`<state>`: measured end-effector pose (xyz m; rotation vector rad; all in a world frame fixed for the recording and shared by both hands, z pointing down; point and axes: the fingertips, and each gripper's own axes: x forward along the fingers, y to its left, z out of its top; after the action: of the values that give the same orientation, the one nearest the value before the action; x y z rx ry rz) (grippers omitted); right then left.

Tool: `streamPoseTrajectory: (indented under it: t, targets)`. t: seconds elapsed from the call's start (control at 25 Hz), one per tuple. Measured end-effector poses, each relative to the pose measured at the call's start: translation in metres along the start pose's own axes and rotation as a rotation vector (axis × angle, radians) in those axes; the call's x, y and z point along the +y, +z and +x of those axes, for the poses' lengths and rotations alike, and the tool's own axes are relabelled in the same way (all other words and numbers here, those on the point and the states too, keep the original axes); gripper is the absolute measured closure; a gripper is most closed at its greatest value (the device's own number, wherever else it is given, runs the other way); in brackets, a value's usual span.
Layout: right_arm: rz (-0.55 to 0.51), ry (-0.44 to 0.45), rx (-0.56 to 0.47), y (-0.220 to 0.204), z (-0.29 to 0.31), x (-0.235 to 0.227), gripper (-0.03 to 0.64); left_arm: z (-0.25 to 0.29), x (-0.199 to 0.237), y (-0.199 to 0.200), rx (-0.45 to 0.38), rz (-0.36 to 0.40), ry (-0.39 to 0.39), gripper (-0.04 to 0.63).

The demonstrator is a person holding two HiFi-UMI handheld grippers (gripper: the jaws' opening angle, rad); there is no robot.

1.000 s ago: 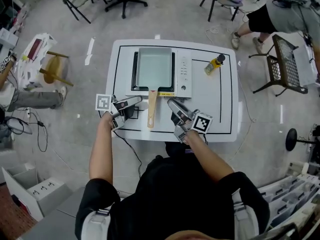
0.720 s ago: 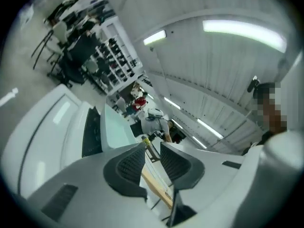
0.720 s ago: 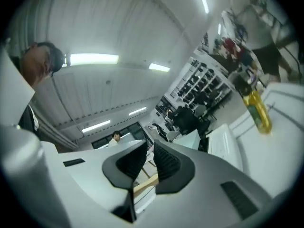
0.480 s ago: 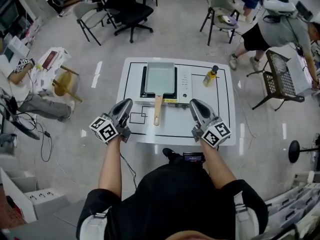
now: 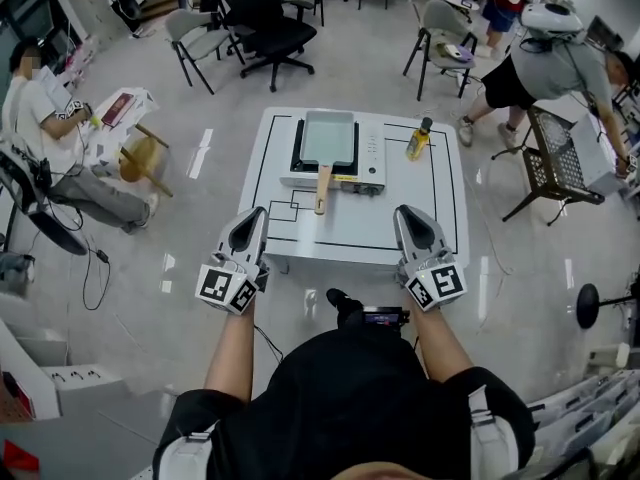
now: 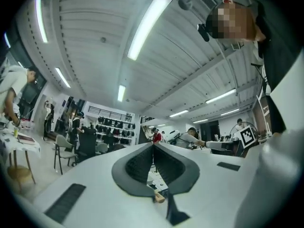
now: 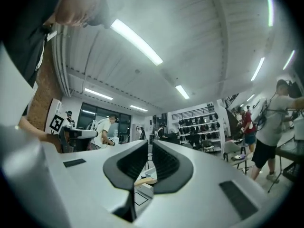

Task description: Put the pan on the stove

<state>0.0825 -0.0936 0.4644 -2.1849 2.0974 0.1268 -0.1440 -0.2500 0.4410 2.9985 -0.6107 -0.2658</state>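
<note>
While the head view has the pan (image 5: 328,136) sitting on the stove (image 5: 370,154) toward the surface's (image 5: 360,236) far edge, job seemingly done, I hold left claw (image 5: 255,215) and right claw (image 5: 408,214) lifted over its near corners, out of the way, the left gripper view showing jaws just clenched on nothing and the right gripper view likewise clenched, empty.

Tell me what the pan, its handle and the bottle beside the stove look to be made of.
Pan: likely coated metal, with a pale grey-green matte inside and a dark rim.
Handle: looks like wood, light tan and unpainted.
Bottle: probably clear plastic with yellow contents showing through. Glass cannot be ruled out at this size.
</note>
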Motion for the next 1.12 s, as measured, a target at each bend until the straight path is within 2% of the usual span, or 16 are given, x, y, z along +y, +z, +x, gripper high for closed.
streamPoseTrajectory:
  t: [0.12, 0.24, 0.32, 0.4, 0.76, 1.0, 1.12]
  targets:
    - [-0.060, -0.026, 0.027, 0.003, -0.028, 0.012, 0.575, -0.031, -0.013, 0.007, -0.027, 0.009, 0.045, 0.575]
    - [-0.108, -0.037, 0.052, 0.000, -0.050, 0.021, 0.575, -0.054, -0.022, 0.009, -0.057, 0.064, 0.093, 0.575]
    - [-0.108, -0.046, 0.075, -0.005, -0.066, 0.024, 0.575, -0.071, -0.027, 0.009, -0.087, 0.093, 0.134, 0.575]
    - [-0.102, -0.064, 0.100, -0.010, -0.083, 0.024, 0.575, -0.088, -0.031, 0.005, -0.097, 0.085, 0.163, 0.575]
    - [-0.046, -0.142, 0.150, -0.033, -0.130, -0.005, 0.575, -0.106, -0.062, -0.033, -0.002, 0.045, 0.207, 0.575]
    - [-0.034, -0.111, 0.179, -0.039, -0.159, -0.027, 0.575, -0.090, -0.109, -0.060, 0.069, 0.078, 0.193, 0.575]
    - [-0.017, -0.103, 0.192, -0.046, -0.171, -0.039, 0.575, -0.082, -0.133, -0.089, 0.116, 0.044, 0.172, 0.574]
